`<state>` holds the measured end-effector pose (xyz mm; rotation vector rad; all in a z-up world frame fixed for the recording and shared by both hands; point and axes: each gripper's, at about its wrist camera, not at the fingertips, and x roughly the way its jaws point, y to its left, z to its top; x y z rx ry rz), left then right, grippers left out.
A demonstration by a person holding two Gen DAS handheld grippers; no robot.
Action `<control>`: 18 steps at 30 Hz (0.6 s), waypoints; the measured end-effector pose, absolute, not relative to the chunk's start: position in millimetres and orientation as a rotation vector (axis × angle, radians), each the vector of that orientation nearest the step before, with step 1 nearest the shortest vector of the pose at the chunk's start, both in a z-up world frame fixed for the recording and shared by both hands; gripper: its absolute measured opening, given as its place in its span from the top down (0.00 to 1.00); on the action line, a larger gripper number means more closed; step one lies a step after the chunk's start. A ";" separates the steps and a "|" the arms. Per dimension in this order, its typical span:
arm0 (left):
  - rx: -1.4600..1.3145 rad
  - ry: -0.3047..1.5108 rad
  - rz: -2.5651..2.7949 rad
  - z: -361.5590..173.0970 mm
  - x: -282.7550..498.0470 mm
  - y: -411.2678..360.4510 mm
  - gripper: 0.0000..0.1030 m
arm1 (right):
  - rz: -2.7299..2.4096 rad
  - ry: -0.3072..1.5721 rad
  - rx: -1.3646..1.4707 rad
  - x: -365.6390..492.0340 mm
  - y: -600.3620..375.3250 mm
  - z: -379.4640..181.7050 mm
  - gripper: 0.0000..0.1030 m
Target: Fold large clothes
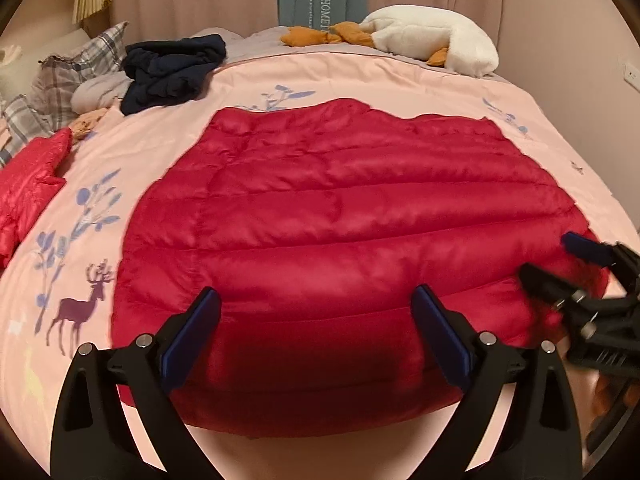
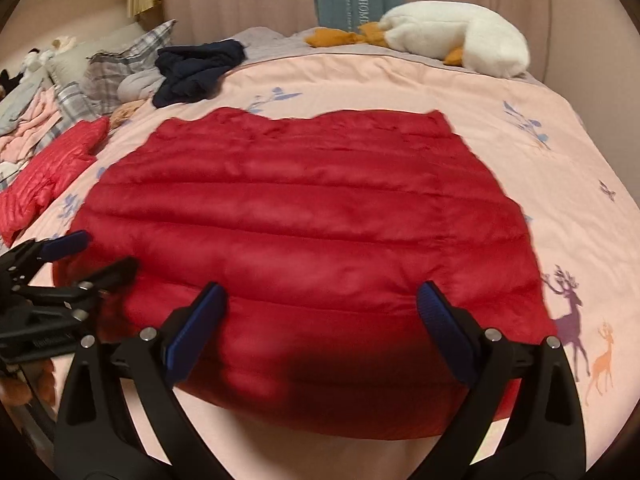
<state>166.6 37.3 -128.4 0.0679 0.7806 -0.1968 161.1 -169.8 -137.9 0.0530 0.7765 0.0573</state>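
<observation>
A large red quilted puffer garment (image 1: 344, 216) lies flat on the pink bed cover; it also shows in the right wrist view (image 2: 304, 216). My left gripper (image 1: 316, 300) is open, its blue-padded fingers spread above the garment's near hem. My right gripper (image 2: 322, 296) is open too, above the near hem further right. Each gripper shows in the other's view: the right one (image 1: 556, 256) at the garment's right edge, the left one (image 2: 108, 252) at its left edge. Neither holds cloth.
The pink bed cover (image 1: 168, 152) has deer and plant prints. A second red puffer piece (image 1: 28, 196) lies at the left. A dark navy garment (image 1: 172, 68), plaid pillows (image 1: 76, 64) and a white plush goose (image 1: 436, 36) lie at the back. Curtains hang behind.
</observation>
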 end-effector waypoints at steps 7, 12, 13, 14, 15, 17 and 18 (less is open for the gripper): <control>0.044 0.781 -0.156 -130.4 165.3 62.2 0.06 | -0.051 0.789 0.094 150.1 -216.2 -140.9 0.05; 0.036 0.789 -0.106 -129.4 165.6 81.1 0.06 | -0.133 0.817 0.136 143.3 -246.4 -145.1 0.05; 0.035 0.795 -0.092 -129.2 165.4 85.4 0.06 | -0.146 0.821 0.152 141.5 -252.3 -145.5 0.05; 0.033 0.804 -0.076 -128.5 165.1 89.4 0.06 | -0.161 0.825 0.166 138.5 -257.6 -145.2 0.05; 0.026 0.810 -0.059 -126.8 164.0 93.9 0.06 | -0.168 0.823 0.183 134.4 -262.1 -143.0 0.05; 0.024 0.806 -0.031 -121.2 159.1 98.6 0.06 | -0.201 0.818 0.172 127.8 -263.5 -136.7 0.05; 0.031 0.795 -0.018 -116.4 155.7 99.3 0.05 | -0.210 0.807 0.158 122.2 -262.1 -129.5 0.04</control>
